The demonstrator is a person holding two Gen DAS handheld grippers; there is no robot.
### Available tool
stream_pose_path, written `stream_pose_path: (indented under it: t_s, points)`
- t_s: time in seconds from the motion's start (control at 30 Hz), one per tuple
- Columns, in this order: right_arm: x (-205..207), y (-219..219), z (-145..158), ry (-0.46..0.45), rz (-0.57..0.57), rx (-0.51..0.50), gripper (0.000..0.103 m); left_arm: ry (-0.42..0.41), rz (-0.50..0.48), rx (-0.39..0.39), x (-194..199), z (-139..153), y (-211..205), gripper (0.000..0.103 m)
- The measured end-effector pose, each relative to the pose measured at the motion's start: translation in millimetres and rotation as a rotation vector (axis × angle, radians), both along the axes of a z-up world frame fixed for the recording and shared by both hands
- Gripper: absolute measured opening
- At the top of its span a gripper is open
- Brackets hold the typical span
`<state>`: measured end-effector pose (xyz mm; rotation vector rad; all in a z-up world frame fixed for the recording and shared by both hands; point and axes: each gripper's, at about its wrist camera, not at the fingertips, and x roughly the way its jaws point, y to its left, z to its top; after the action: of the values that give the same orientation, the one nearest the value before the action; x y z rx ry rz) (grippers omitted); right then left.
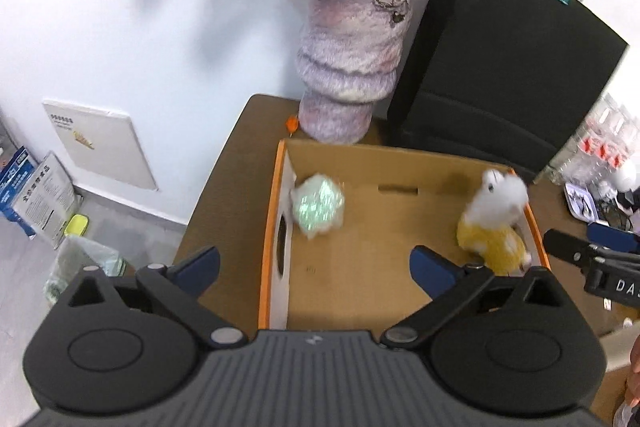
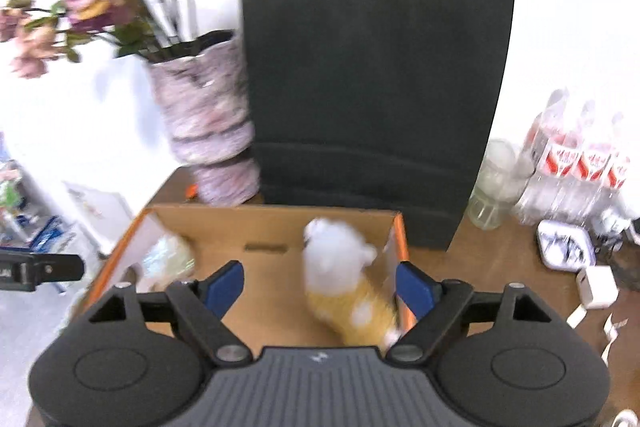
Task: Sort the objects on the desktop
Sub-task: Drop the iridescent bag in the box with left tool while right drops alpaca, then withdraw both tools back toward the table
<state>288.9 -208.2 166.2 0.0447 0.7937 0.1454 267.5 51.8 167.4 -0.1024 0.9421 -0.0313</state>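
Observation:
An open cardboard box (image 1: 384, 163) with orange edges stands on the brown desk; it also shows in the right wrist view (image 2: 276, 217). Inside it, a shiny pale green bundle (image 1: 318, 207) lies at the left and a white and yellow plush toy (image 1: 494, 223) at the right. Both show in the right wrist view, the bundle (image 2: 168, 259) at left and the plush (image 2: 346, 287) between the fingers' line. My left gripper (image 1: 316, 267) is open and empty above the box. My right gripper (image 2: 320, 287) is open above the plush, not touching it.
A furry purple vase (image 1: 348, 63) with dried flowers and a black paper bag (image 1: 500, 63) stand behind the box. Water bottles (image 2: 576, 167), a glass jar (image 2: 494, 187), a small tin (image 2: 564, 247) and white chargers (image 2: 596, 287) lie at the right. Boxes (image 1: 36, 195) sit on the floor at left.

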Motion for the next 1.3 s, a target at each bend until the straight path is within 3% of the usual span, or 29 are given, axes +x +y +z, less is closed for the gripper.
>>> stream_pose_path:
  t_s: [0.13,0.27,0.37,0.63,0.77,0.93,1.07,1.2,1.3]
  points:
    - [-36,15,-9,0.021,0.055,0.002,0.085,-0.011,-0.009,0.025,-39,-8,-2,0.103]
    - [-78,24,-32,-0.001,0.103,-0.011,0.087,-0.154,-0.013,0.024,-101,-23,-5,0.103]
    - [-111,24,-50,-0.018,0.128,0.007,0.088,-0.192,-0.041,0.019,-137,-46,-10,0.103]
    - [-210,12,-96,-0.125,0.11,0.041,0.088,-0.285,-0.071,-0.014,-231,-96,-26,0.103]
    - [-252,8,-119,-0.149,0.088,0.038,0.088,-0.285,-0.069,-0.063,-272,-120,-36,0.103]
    - [-303,-5,-141,-0.192,0.071,0.069,0.088,-0.303,-0.116,0.035,-320,-144,-59,0.103]
    - [-331,-3,-152,-0.213,0.086,0.031,0.089,-0.303,-0.131,0.028,-335,-149,-63,0.103]
    - [-331,-3,-148,-0.238,0.081,-0.008,0.087,-0.339,-0.16,-0.016,-315,-145,-62,0.103]
    - [-318,-8,-142,-0.266,0.074,-0.01,0.087,-0.357,-0.157,-0.011,-281,-140,-64,0.087]
